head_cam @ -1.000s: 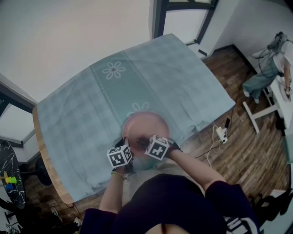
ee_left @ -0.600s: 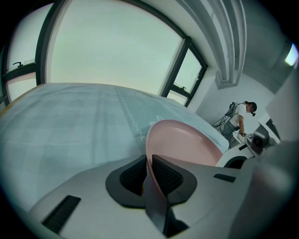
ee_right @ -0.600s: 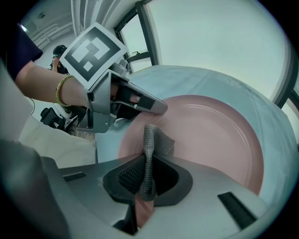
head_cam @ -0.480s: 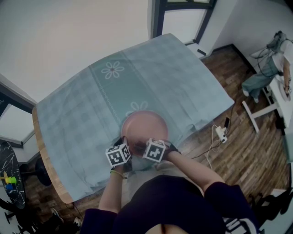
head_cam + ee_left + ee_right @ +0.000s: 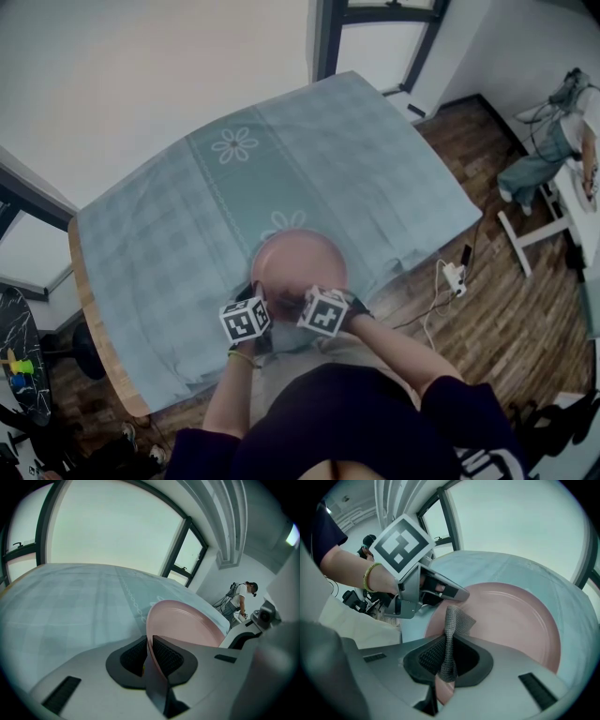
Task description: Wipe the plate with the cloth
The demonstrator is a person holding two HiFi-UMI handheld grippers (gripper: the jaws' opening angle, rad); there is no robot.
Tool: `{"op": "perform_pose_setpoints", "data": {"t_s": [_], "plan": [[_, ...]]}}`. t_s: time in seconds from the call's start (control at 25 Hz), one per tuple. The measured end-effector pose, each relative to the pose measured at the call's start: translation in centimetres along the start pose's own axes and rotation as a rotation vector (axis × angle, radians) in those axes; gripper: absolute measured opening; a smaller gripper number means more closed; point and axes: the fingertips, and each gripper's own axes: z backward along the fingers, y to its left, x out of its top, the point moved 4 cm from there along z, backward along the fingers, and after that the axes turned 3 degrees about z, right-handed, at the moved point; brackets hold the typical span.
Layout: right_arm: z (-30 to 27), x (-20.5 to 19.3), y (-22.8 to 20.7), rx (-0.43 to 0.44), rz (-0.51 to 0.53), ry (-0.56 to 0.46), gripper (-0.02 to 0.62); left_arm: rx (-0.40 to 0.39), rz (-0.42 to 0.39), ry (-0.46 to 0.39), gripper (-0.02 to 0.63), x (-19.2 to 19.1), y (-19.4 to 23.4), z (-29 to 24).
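Two grippers: L gripper (image 5: 149, 645) pinches pink plate (image 5: 187, 626) rim; R gripper (image 5: 449, 656) pinches grey cloth (image 5: 453, 620) over plate. Black-white marker (image 5: 401, 545) on L gripper.

Both arms are reaching forward and down, the left forearm (image 5: 228, 394) and right forearm (image 5: 398, 342) converging so the two hands are sitting close together. The left gripper (image 5: 149, 654) is pinching its jaws onto the rim of the pink plate (image 5: 187, 623). Just beside it, the right gripper (image 5: 449, 657) is pointing steeply down, its pads clamping a strip of grey cloth (image 5: 452, 630).
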Motion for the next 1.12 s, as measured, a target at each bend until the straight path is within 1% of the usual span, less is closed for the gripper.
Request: {"op": "perform_pose_setpoints", "data": {"t_s": [0.16, 0.28, 0.56, 0.72, 0.92, 1.0, 1.12], "plan": [[1.8, 0.1, -2.4, -0.075, -0.036, -0.034, 0.034, -0.006, 0.002, -0.001, 0.048, 0.0, 0.0, -0.1], [3.1, -0.4, -4.8, -0.140, -0.069, -0.039, 0.034, -0.003, 0.002, 0.003, 0.048, 0.0, 0.1, -0.1], [4.8, -1.8, -9.9, -0.292, -0.041, 0.012, 0.034, -0.007, 0.003, 0.005, 0.048, 0.0, 0.0, 0.0], [4.8, -2.4, -11.7, -0.335, -0.045, 0.043, 0.034, -0.012, 0.005, 0.009, 0.048, 0.0, 0.0, -0.1], [4.5, -2.6, -12.9, -0.370, -0.033, 0.103, 0.034, -0.016, 0.006, 0.012, 0.048, 0.0, 0.1, -0.1], [4.3, -3.2, -13.1, -0.375, -0.034, 0.130, 0.034, -0.017, 0.005, 0.013, 0.048, 0.0, 0.0, -0.1], [4.0, -3.8, -13.1, -0.358, -0.037, 0.153, 0.035, -0.018, 0.005, 0.014, 0.048, 0.1, 0.0, -0.1]]}}
